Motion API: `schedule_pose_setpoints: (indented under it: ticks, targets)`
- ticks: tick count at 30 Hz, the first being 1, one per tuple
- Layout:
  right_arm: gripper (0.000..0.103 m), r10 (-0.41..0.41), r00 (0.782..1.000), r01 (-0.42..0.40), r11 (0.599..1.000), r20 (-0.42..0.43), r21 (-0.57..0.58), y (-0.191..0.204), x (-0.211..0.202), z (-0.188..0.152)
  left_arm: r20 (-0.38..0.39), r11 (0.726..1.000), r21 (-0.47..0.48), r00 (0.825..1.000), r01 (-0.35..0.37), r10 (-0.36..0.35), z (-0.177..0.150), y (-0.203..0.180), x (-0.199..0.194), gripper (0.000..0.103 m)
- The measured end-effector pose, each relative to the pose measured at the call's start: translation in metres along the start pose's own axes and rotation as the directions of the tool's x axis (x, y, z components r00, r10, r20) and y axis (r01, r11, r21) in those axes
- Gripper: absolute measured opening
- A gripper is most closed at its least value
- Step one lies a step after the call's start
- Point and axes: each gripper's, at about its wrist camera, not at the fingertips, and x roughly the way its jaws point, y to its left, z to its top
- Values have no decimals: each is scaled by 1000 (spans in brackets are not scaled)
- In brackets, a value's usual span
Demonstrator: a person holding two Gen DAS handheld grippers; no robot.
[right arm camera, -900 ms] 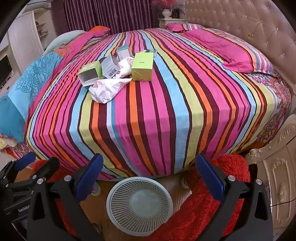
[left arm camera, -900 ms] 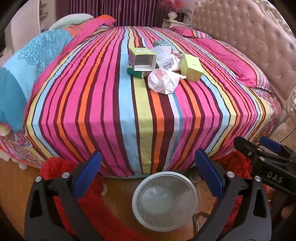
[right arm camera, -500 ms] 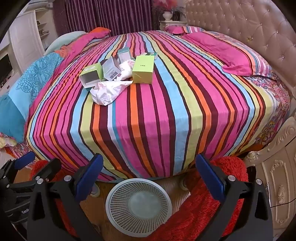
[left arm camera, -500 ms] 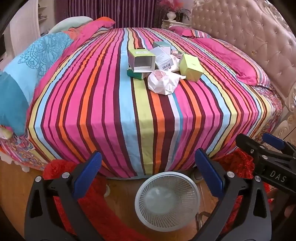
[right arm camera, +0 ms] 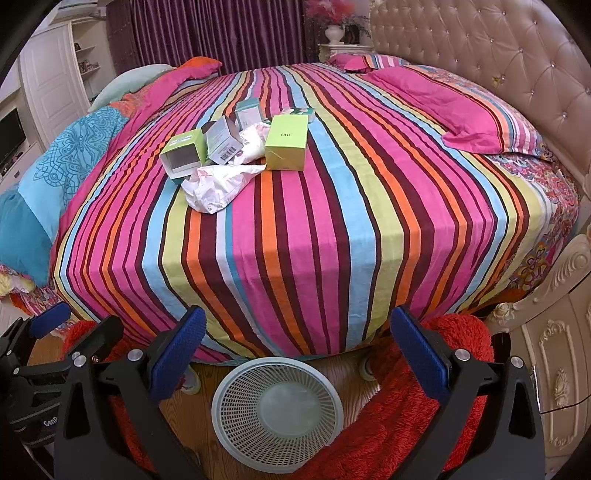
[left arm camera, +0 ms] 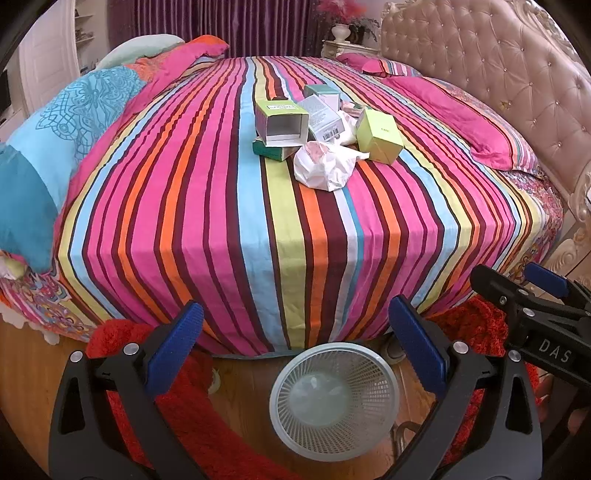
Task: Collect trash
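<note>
A pile of trash lies on the striped bed (left arm camera: 221, 206): a crumpled white wrapper (left arm camera: 325, 168) (right arm camera: 218, 182), an open green box (left arm camera: 282, 123) (right arm camera: 183, 153), a lime green box (left arm camera: 378, 136) (right arm camera: 287, 142), a grey barcode box (left arm camera: 321, 116) (right arm camera: 223, 142) and a teal box (left arm camera: 321, 91) (right arm camera: 248, 112). A white mesh wastebasket (left arm camera: 334, 400) (right arm camera: 277, 411) stands on the floor below the bed's edge. My left gripper (left arm camera: 295, 339) and right gripper (right arm camera: 295, 339) are both open and empty, held above the basket, well short of the pile.
A tufted headboard (left arm camera: 498, 66) is at the right. Pink pillows (right arm camera: 454, 107) lie by it. A blue patterned quilt (left arm camera: 55, 140) lies on the left. A red shaggy rug (right arm camera: 399, 413) covers the wooden floor around the basket. Purple curtains (right arm camera: 207, 33) hang behind.
Both grippers have moved slightly forward and up, so the bed and the trash pile sit a little lower and nearer in view. Nothing on the bed has moved.
</note>
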Motion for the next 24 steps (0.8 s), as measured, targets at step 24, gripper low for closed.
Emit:
schedule_pose_setpoints:
  ticks: [24]
  targets:
    - [96, -20, 1000, 20, 1000, -2, -5, -1, 1, -1, -7, 1000, 1, 1000, 0, 0, -4, -2, 1, 97]
